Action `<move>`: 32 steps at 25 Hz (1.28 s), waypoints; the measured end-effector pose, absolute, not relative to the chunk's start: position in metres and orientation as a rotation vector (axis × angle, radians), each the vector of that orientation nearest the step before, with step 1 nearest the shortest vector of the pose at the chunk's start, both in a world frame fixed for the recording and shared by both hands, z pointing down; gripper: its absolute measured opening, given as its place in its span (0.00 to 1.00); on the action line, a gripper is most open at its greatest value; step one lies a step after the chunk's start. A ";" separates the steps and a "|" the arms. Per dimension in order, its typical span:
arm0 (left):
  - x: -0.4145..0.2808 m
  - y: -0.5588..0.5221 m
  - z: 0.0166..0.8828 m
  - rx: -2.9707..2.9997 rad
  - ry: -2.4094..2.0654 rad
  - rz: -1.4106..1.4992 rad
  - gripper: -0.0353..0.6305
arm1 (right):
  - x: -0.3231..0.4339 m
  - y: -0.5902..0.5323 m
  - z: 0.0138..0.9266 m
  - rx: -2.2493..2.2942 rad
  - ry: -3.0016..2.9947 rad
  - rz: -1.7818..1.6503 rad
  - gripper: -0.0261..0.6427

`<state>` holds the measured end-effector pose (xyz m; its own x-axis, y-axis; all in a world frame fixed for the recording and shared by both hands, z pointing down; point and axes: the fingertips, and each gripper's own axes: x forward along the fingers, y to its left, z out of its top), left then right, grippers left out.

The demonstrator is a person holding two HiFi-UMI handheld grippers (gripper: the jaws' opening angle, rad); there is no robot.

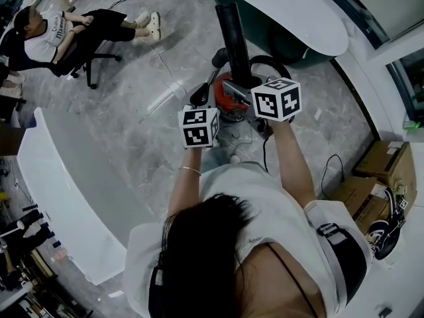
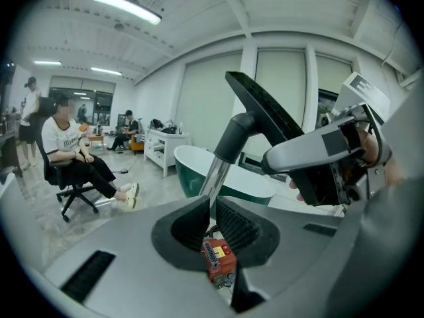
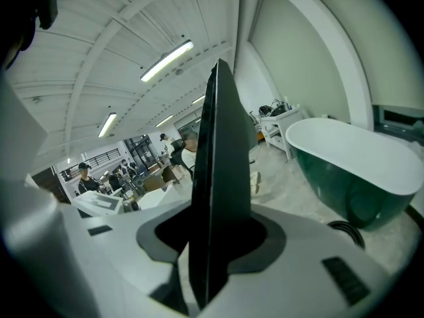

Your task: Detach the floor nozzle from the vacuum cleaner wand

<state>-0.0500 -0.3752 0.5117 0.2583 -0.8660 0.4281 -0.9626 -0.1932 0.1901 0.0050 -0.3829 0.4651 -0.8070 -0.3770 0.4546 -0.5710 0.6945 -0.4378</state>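
Note:
The vacuum's red body (image 1: 232, 98) rests on the marble floor, with the black floor nozzle (image 1: 232, 32) pointing up and away from me. In the left gripper view the silver wand (image 2: 216, 171) runs down from the nozzle (image 2: 265, 108) into the left gripper (image 2: 212, 207), which is shut on it just above the red body (image 2: 218, 260). The right gripper (image 3: 213, 234) is shut on the flat black nozzle (image 3: 218, 144), seen edge-on and filling the gap between its pads. Both marker cubes (image 1: 199, 126) (image 1: 276, 99) hover over the vacuum, close together.
A green and white bathtub (image 1: 285, 18) stands just behind the vacuum. A person sits on an office chair (image 1: 59, 35) at far left. Cardboard boxes (image 1: 377, 171) lie to the right, a curved white counter (image 1: 66, 197) to the left. A black hose (image 1: 268, 63) loops beside the body.

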 end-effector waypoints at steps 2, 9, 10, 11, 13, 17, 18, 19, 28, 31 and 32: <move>-0.050 -0.378 0.512 2.139 -1.643 0.317 0.12 | 0.005 -0.383 0.465 0.744 -2.575 0.828 0.27; -0.048 -0.395 0.514 2.245 -1.552 0.375 0.31 | 0.003 -0.381 0.464 0.731 -2.577 0.855 0.27; -0.048 -0.398 0.513 2.261 -1.546 0.364 0.33 | 0.002 -0.381 0.464 0.722 -2.578 0.867 0.27; -0.046 -0.401 0.511 2.276 -1.539 0.353 0.34 | 0.003 -0.381 0.464 0.716 -2.578 0.874 0.27; -0.043 -0.409 0.509 2.308 -1.527 0.355 0.37 | 0.004 -0.382 0.463 0.713 -2.576 0.876 0.27; -0.041 -0.421 0.512 2.360 -1.496 0.407 0.39 | 0.001 -0.383 0.460 0.717 -2.579 0.877 0.27; -0.042 -0.423 0.514 2.370 -1.492 0.425 0.40 | -0.001 -0.383 0.459 0.718 -2.578 0.878 0.26; -0.043 -0.426 0.516 2.381 -1.487 0.441 0.40 | -0.002 -0.384 0.459 0.718 -2.577 0.880 0.26; -0.043 -0.448 0.536 2.396 -1.448 0.498 0.41 | -0.007 -0.393 0.456 0.700 -2.571 0.892 0.26; -0.042 -0.453 0.542 2.387 -1.433 0.496 0.41 | -0.005 -0.393 0.456 0.698 -2.570 0.891 0.26; -0.042 -0.454 0.544 2.382 -1.426 0.485 0.41 | -0.006 -0.393 0.456 0.696 -2.570 0.892 0.26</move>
